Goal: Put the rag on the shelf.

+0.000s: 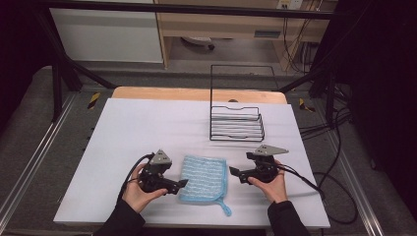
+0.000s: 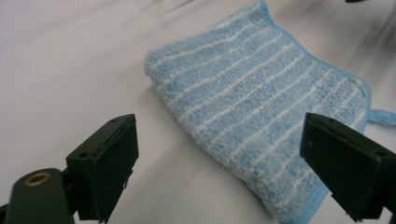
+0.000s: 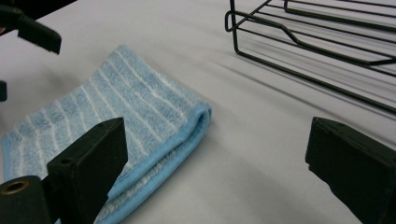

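Folded light-blue striped terry cloth point(image 1: 203, 179) lies flat on white table point(image 1: 133, 128), between left claw point(image 1: 183, 184) and right claw point(image 1: 234, 173); both wide, holding nothing. Pull both back level, clear of the fold, don't snag the hanging loop
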Available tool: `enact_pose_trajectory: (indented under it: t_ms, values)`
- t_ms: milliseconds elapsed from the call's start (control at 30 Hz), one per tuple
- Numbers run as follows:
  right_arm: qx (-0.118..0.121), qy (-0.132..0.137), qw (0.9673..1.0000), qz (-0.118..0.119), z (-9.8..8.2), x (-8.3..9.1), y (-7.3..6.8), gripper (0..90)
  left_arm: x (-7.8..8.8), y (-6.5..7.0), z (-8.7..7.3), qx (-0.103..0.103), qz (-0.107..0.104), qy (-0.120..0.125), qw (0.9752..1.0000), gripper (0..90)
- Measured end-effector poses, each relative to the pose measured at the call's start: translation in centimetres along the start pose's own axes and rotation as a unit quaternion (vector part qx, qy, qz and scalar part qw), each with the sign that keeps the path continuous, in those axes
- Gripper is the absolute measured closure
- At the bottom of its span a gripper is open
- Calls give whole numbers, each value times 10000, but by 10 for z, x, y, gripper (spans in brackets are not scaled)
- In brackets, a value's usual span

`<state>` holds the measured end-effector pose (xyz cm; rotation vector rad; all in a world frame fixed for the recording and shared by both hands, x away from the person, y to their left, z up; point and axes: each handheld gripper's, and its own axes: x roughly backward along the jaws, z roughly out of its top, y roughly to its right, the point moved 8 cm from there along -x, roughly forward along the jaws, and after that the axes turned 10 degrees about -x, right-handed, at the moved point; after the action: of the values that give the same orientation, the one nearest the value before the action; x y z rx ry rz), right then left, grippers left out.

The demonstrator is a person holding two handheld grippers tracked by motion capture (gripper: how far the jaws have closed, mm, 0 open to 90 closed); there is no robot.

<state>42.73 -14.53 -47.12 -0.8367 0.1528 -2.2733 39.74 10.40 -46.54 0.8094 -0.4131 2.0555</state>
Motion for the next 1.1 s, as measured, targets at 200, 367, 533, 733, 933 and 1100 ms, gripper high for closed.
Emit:
enact_pose_trajectory:
  t_ms: [200,367,533,733,933,1100]
  values:
    - [-23,-64,10000,-28,-10,2,0,37,-7,-14,15,-13,86,109,9999,100]
    - [-46,-97,9999,-74,-13,2,1,35,-18,-28,25,6,297,88,9995,110]
    - [-30,-97,9999,-98,-14,1,1,33,-32,-40,28,259,399,125,9988,154]
    - [-29,-138,9999,-84,-15,-1,0,30,-49,-51,18,487,448,-132,9977,256]
    - [25,-201,9997,-120,-19,-2,1,27,-58,-50,13,528,478,-242,9972,390]
    - [68,-270,9995,-161,-22,-4,1,26,-60,-47,10,578,405,-277,9971,519]
